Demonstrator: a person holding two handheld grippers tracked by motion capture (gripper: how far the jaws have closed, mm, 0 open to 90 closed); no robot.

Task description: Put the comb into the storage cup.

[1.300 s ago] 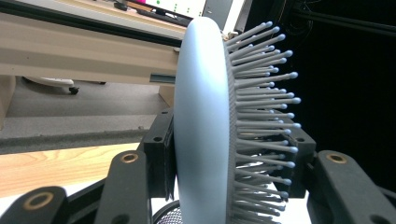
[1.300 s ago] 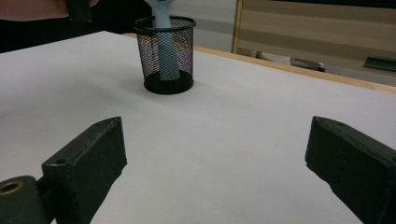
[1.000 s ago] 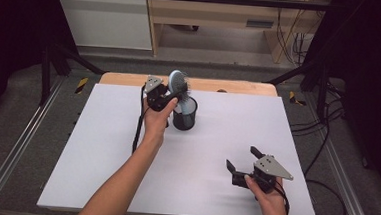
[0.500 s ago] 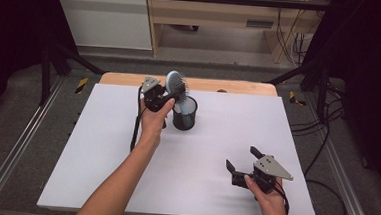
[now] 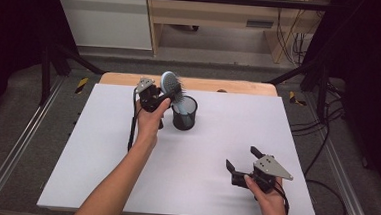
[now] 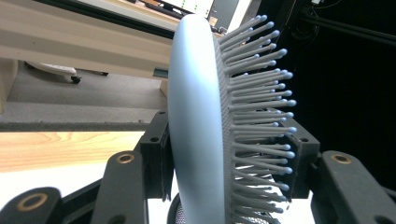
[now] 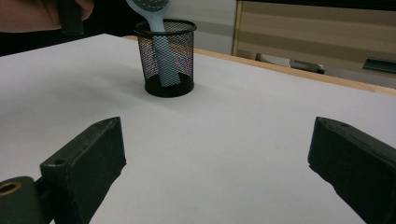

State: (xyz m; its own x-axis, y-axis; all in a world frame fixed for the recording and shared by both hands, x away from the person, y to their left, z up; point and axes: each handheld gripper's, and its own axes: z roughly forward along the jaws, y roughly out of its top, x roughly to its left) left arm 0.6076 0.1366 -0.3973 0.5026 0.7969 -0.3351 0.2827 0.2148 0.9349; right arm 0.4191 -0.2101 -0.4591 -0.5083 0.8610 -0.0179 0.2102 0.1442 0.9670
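— While the left gripper sits at the far side of the white surface, what's between its fingers?
— A pale blue hairbrush. The fingers are clamped on the brush head, one pad on the smooth back, the other against the bristles.
— And where's the rest of the brush?
— Its handle goes down into the black mesh cup, which stands upright on the surface toward the far edge. From the right gripper view the handle leans inside the cup and its end reaches near the bottom. The head sticks out above the rim.
— What about the right gripper?
— It's low over the near right part of the surface, well apart from the cup. Its fingers are spread wide with only bare surface between them.
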